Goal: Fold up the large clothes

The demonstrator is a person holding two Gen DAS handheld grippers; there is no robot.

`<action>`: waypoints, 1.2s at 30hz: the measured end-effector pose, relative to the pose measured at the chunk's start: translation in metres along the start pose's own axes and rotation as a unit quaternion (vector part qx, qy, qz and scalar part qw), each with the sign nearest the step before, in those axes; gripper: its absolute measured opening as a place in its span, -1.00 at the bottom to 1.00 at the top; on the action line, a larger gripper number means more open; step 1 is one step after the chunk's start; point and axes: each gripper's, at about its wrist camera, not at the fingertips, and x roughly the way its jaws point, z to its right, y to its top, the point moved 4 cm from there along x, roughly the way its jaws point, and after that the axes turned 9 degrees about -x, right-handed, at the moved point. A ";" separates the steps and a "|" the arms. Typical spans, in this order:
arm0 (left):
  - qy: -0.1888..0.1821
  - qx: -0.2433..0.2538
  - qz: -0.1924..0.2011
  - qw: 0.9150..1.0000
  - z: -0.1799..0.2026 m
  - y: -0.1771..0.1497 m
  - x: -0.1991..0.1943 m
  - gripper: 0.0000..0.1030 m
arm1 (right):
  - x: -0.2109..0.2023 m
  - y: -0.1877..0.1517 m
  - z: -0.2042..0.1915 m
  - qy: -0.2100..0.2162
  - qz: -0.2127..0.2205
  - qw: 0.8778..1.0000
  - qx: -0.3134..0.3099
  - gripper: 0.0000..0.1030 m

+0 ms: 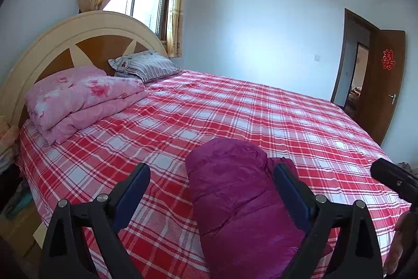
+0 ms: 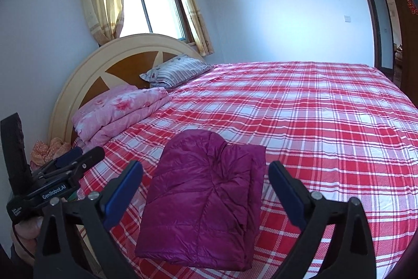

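Fingers of both grippers spread wide, gripping nothing, over a folded jacket on the bed.

The left gripper has its blue pads parted, the right-hand pad at the jacket's edge; whether it touches the cloth I cannot tell. The right gripper stands just as wide, the purple quilted jacket lying between and below its fingers, pads clear of it. The jacket lies folded into a compact bundle on the near side of the red plaid sheet. Far left, by the headboard, lie a folded pink quilt and a striped pillow. A curtained window is behind, a brown door far right.
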 end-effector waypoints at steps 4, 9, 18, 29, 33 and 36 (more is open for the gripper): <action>0.005 -0.007 -0.008 1.000 -0.003 -0.002 0.003 0.85 | -0.001 0.000 0.002 -0.002 0.004 1.000 0.004 0.94; 0.012 0.008 -0.013 1.000 0.000 -0.004 0.004 0.85 | -0.003 0.000 0.002 0.000 0.006 1.000 0.003 0.97; 0.005 0.022 -0.014 1.000 0.006 -0.005 0.003 0.85 | -0.005 -0.001 0.003 0.001 0.007 1.000 0.005 1.00; -0.002 0.001 -0.013 1.000 0.001 0.000 0.001 0.85 | -0.010 0.003 0.005 0.000 0.017 1.000 0.009 1.00; 0.001 0.002 -0.009 1.000 0.002 0.001 0.000 0.88 | -0.012 0.004 0.005 0.001 0.021 1.000 0.008 1.00; 0.010 0.010 0.004 1.000 0.003 0.003 -0.003 0.93 | -0.013 0.004 0.004 0.002 0.024 1.000 0.008 1.00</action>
